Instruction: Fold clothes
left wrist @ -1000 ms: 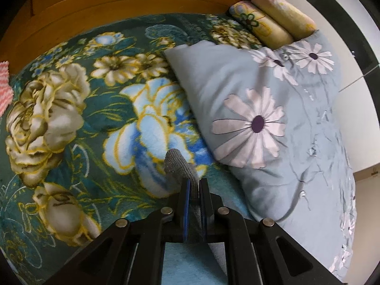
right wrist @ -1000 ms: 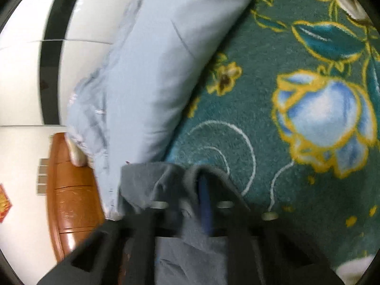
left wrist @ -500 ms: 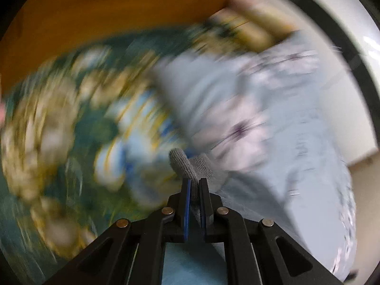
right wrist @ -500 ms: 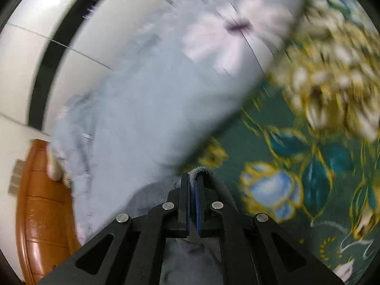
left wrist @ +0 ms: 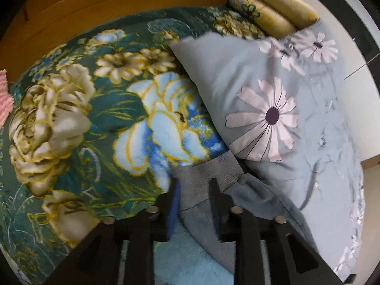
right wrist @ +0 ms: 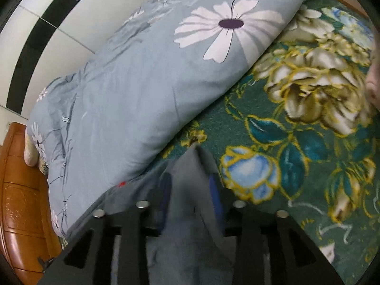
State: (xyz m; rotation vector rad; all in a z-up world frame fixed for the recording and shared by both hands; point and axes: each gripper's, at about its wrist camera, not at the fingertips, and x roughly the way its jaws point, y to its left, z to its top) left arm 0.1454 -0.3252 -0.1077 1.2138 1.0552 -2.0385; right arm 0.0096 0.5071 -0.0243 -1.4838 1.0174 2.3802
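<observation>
From the left wrist camera, the left gripper points down at a bed covered by a dark green floral blanket. Its jaws stand apart and are opening, with the ribbed edge of a grey garment lying between them; the pads do not appear to press on the cloth. The garment spreads from the jaws toward 4 o'clock, resting on the blanket and touching the lower edge of a pale blue duvet printed with white daisies. The duvet fills the frame from 1 to 4 o'clock. At 1 o'clock, two rolled yellow floral pillows lie against the wooden headboard, which curves across 10 to 12 o'clock. A pink and white striped cloth peeks in at 9 o'clock. A light blue fleece patch shows at 6 o'clock under the gripper. From the right wrist camera, the right gripper also points down, its jaws apart and opening, with a blurred fold of the same grey garment standing up between them and hanging toward 6 o'clock. The duvet stretches from 8 to 1 o'clock, the blanket from 2 to 5 o'clock. A brown wooden cabinet sits at 8 o'clock, below a white tiled wall with a black band at 10 o'clock.
</observation>
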